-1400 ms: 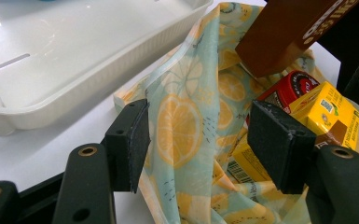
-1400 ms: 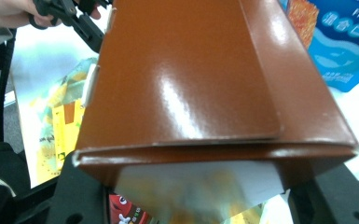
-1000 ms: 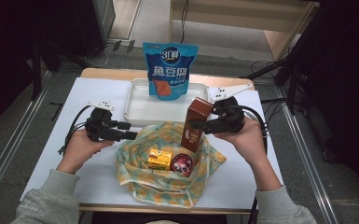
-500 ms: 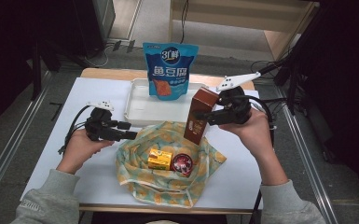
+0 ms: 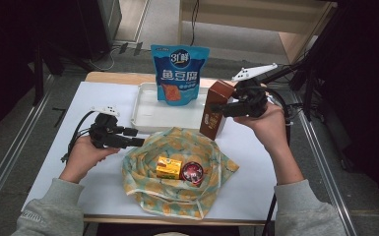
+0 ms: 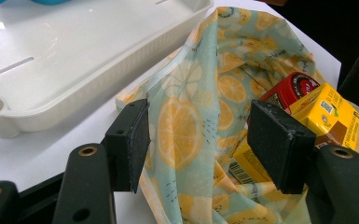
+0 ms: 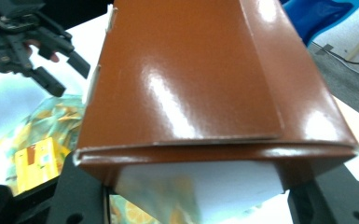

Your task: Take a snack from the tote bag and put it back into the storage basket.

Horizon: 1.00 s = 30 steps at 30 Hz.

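A tall brown carton hangs tilted above the table by the right end of the white tray, with my right gripper shut on its upper part. In the right gripper view the carton spans the space between my right gripper's jaws. A lemon-print cloth lies bunched at the table's front, cradling a yellow box and a red round tin. My left gripper stands open at the cloth's left rim; in its own view my left gripper has a raised fold of cloth between its pads, not pressed.
A blue snack pouch stands upright in the tray at the back. Bare white table lies to the right of the cloth. Cables trail off both table sides, and the table drops to the floor all round.
My right gripper has carried the brown carton up and to the right, away from the cloth toward the tray's right end. The left gripper has stayed put.
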Tool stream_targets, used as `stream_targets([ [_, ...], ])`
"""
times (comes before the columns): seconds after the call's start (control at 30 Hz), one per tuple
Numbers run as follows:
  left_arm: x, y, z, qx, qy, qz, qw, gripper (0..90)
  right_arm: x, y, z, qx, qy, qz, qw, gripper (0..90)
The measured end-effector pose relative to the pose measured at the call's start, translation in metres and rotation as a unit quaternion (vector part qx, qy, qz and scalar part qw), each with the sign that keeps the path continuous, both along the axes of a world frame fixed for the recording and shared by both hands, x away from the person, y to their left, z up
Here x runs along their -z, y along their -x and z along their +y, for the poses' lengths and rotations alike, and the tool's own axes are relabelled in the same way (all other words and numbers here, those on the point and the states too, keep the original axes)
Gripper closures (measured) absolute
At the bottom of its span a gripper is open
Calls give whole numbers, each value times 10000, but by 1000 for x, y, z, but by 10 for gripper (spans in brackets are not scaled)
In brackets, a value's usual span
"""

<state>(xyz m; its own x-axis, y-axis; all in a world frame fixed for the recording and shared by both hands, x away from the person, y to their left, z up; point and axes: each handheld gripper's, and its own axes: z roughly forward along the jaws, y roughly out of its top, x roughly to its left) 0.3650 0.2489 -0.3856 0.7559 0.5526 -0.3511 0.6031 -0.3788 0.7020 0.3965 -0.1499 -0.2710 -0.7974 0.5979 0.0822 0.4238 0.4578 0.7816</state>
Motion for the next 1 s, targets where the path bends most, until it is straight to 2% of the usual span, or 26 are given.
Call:
stream_targets([
  [0.47, 1, 0, 1, 30, 18, -9, 10000, 392, 9, -34, 14, 167, -10, 62, 9998, 440],
  [1.0, 1, 1, 3, 35, 7, -2, 10000, 392, 24, -64, 49, 156, 60, 207, 9996, 439],
])
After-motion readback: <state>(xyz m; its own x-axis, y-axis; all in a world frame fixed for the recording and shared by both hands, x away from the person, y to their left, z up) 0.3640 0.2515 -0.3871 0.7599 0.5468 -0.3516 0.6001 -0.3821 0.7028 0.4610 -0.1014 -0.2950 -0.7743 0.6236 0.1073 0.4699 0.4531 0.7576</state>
